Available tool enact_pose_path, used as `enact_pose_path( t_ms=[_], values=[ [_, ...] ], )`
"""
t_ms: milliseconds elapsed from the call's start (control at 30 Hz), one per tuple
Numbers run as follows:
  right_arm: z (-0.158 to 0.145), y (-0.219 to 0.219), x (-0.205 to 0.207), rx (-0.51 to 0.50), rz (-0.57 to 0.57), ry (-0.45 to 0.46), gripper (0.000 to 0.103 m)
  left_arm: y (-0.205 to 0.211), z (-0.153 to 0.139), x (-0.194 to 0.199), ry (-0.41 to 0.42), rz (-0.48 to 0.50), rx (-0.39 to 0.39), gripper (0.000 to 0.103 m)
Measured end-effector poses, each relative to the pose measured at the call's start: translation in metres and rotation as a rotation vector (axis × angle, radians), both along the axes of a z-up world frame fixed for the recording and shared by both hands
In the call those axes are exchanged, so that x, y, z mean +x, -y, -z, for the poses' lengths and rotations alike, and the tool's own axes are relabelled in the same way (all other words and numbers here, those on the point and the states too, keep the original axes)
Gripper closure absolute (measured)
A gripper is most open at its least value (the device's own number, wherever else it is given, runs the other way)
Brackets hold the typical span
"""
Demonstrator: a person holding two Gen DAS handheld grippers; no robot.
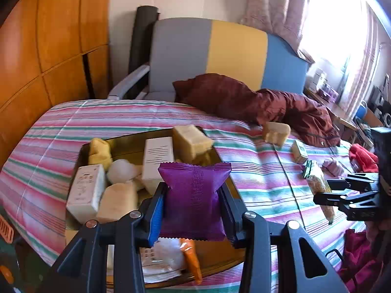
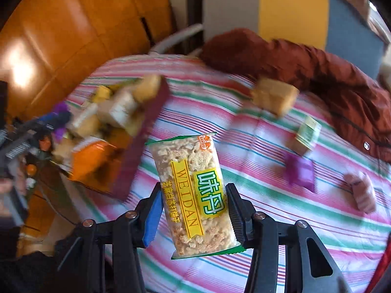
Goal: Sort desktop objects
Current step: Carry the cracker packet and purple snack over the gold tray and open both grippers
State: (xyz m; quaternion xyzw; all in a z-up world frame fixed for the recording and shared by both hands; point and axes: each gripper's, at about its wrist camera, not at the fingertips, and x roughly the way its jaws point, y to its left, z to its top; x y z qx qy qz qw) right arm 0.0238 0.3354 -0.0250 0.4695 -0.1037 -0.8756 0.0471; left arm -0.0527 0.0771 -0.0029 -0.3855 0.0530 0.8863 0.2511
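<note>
My left gripper (image 1: 193,195) is shut on a purple snack packet (image 1: 193,200), held above a dark tray (image 1: 122,144) that lies on the striped bedcover. The tray holds several things: a white box (image 1: 84,193), tan wrapped blocks (image 1: 190,141), a yellow item (image 1: 99,152) and an orange sachet (image 1: 191,258). My right gripper (image 2: 194,210) is shut on a clear cracker packet (image 2: 195,195) with a yellow and green label, lifted over the bedcover. In the left wrist view the right gripper (image 1: 327,193) shows at the right edge with that packet (image 1: 317,183).
Loose on the striped bedcover (image 2: 268,219) lie a tan block (image 2: 275,97), a small green box (image 2: 306,134), a purple packet (image 2: 300,172) and a pink striped roll (image 2: 363,193). A maroon jacket (image 1: 256,102) lies at the far side. A wooden wardrobe (image 1: 48,36) stands left.
</note>
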Motion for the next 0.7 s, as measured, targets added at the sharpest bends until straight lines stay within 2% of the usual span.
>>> enact_pose_path(
  t_ms=[167, 333, 533, 700],
  values=[
    [-0.014, 0.041, -0.014, -0.068, -0.045, -0.049, 0.053, 0.018, -0.001, 0.000, -0.023, -0.050, 0.011, 0.062],
    [-0.014, 0.077, -0.029, -0.124, -0.050, -0.065, 0.053, 0.029, -0.001, -0.003, -0.036, -0.077, 0.009, 0.062],
    [-0.013, 0.096, -0.041, -0.166, -0.012, -0.074, 0.053, 0.040, -0.002, -0.007, -0.047, -0.110, 0.012, 0.061],
    [-0.009, 0.106, -0.048, -0.159, 0.000, -0.068, 0.053, 0.045, 0.001, -0.011, -0.042, -0.129, 0.012, 0.061]
  ],
)
